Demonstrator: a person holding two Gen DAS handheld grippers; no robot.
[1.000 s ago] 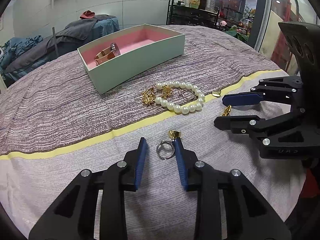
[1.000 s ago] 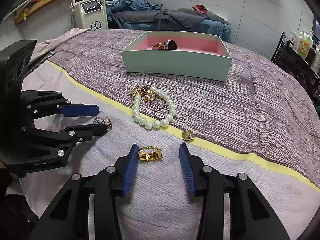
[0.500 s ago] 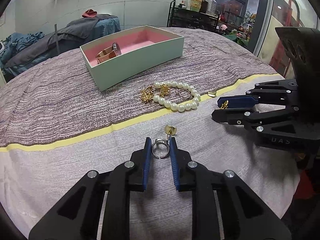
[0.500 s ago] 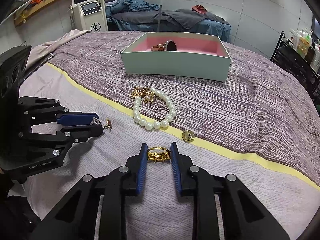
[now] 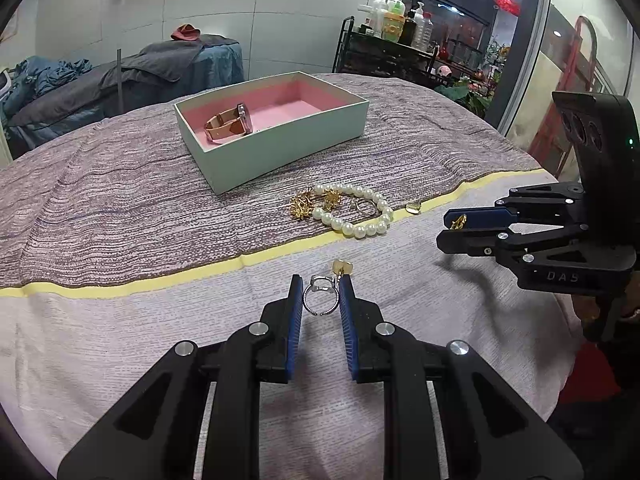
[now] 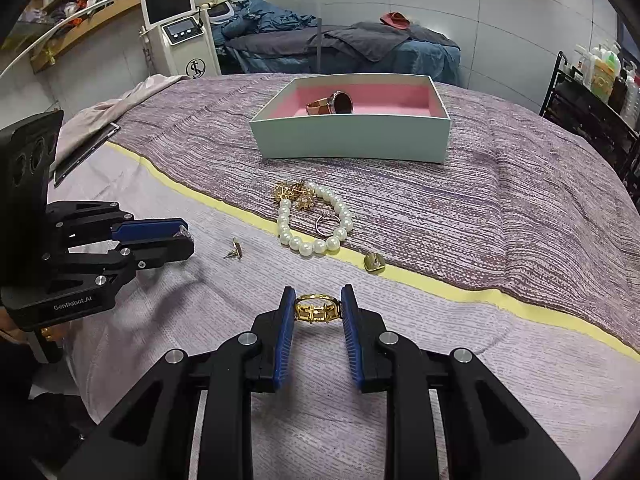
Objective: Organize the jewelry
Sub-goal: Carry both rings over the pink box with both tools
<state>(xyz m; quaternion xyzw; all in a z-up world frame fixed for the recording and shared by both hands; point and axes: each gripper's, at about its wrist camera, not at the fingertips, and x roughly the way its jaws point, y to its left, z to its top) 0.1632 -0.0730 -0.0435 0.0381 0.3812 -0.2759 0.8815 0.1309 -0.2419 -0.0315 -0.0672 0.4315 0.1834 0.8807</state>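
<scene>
Striped bedspread (image 5: 120, 208); treatment room behind.

Pale panelled walls (image 6: 500, 20) back a treatment bed (image 6: 360, 48) and a black bottle rack (image 5: 384, 52).

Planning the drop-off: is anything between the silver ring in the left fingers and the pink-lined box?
Only low items: the pearl bracelet and gold pieces lie before the box; silver ring.
</scene>
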